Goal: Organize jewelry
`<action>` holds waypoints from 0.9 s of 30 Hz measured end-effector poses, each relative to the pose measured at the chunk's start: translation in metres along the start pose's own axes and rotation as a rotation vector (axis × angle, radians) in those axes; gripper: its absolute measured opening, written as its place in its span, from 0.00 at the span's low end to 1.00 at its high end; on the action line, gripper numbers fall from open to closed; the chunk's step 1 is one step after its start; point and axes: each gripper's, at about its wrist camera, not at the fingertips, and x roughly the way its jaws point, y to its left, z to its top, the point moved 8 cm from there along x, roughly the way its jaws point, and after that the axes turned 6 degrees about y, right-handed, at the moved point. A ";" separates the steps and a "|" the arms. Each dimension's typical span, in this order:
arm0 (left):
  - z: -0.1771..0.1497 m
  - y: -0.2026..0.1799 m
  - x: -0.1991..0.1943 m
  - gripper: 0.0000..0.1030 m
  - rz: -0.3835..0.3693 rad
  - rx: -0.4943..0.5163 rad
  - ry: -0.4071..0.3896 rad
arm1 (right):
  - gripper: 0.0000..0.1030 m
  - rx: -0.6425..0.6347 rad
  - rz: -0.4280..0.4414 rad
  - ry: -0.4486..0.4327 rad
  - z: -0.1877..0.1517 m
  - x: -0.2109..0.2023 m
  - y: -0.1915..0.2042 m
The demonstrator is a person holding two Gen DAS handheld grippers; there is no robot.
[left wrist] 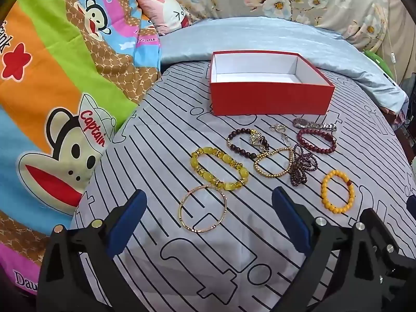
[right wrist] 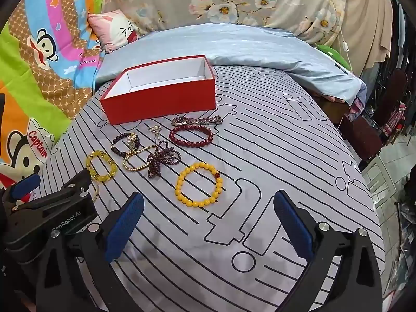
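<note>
Two grippers are yours here, and both stand wide apart at the jaws with nothing between them. Your left gripper (left wrist: 208, 213) hovers low over the bed (left wrist: 169, 247); the thin gold bangle (left wrist: 203, 208) lies flat between its jaws, just ahead of the pads and touched by neither. Straight beyond the bangle sits the yellow chunky bead bracelet (left wrist: 219, 168). Ahead and toward the right jaw lie the dark bead bracelet with a gold charm (left wrist: 248, 143), the small gold-bead bracelet (left wrist: 273, 162) and the tangled purple bead strand (left wrist: 303, 166), close together and overlapping in places. Farther on are the dark red bead bracelet (left wrist: 316, 140) and the metal watch (left wrist: 313, 124), the watch nearest the red box (left wrist: 270, 102), which stands open and upright well ahead of both jaws.

Your right gripper (right wrist: 208, 215) hangs over the striped sheet with the orange-yellow bead bracelet (right wrist: 199, 184) just ahead of its jaws, nearer the left one. Your left gripper shows just beside its left jaw.
</note>
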 end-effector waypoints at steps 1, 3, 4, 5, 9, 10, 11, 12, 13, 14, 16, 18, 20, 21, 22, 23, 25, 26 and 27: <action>0.000 0.000 0.000 0.91 -0.001 0.002 0.005 | 0.95 -0.002 -0.002 0.001 0.000 0.000 0.000; 0.001 0.000 0.001 0.91 -0.002 0.004 0.006 | 0.95 -0.003 -0.003 0.003 -0.001 0.000 0.000; 0.001 0.000 0.000 0.91 0.011 0.006 -0.009 | 0.95 -0.005 -0.004 0.005 -0.001 0.000 0.000; 0.001 0.000 -0.001 0.91 0.010 0.005 -0.012 | 0.95 -0.006 -0.005 0.006 -0.001 0.000 0.000; 0.001 0.000 0.001 0.91 0.011 0.003 -0.011 | 0.95 0.006 0.004 0.007 0.002 0.002 -0.003; -0.001 -0.001 -0.001 0.91 0.009 0.002 -0.010 | 0.95 0.006 0.005 0.009 0.001 0.002 -0.002; -0.002 -0.001 -0.002 0.91 0.007 0.001 -0.008 | 0.95 0.005 0.004 0.008 0.001 0.002 -0.001; -0.002 -0.001 -0.001 0.91 0.005 -0.001 -0.007 | 0.95 0.004 0.004 0.007 0.000 0.002 0.000; -0.002 0.000 -0.001 0.91 0.005 -0.004 -0.006 | 0.95 0.003 0.004 0.006 -0.001 0.002 0.001; -0.002 0.000 -0.001 0.91 0.003 -0.002 -0.003 | 0.95 0.003 0.004 0.008 -0.001 -0.001 0.000; -0.002 0.001 0.000 0.91 0.002 -0.004 -0.002 | 0.95 0.004 0.004 0.007 -0.001 -0.001 0.000; -0.001 0.001 0.000 0.91 0.001 -0.004 -0.001 | 0.95 0.001 0.001 0.006 0.001 -0.002 0.003; 0.000 0.002 0.000 0.91 -0.002 -0.007 0.002 | 0.95 0.002 0.001 0.006 0.001 -0.001 0.002; 0.000 0.002 0.000 0.91 0.000 -0.006 0.001 | 0.95 0.002 0.002 0.006 0.001 -0.001 0.001; 0.000 0.002 0.000 0.91 -0.001 -0.006 0.000 | 0.95 0.003 0.002 0.006 0.001 -0.001 0.001; 0.001 0.003 -0.001 0.91 -0.003 -0.009 0.000 | 0.95 0.002 0.002 0.004 0.002 -0.002 0.003; 0.002 0.005 -0.002 0.91 -0.004 -0.013 0.000 | 0.95 0.004 0.002 0.003 0.003 -0.003 0.003; 0.002 0.005 -0.002 0.91 -0.003 -0.012 0.000 | 0.95 0.003 0.002 0.004 0.003 -0.004 0.003; 0.002 0.005 -0.002 0.91 -0.002 -0.013 0.000 | 0.95 0.004 0.003 0.003 0.004 -0.005 0.004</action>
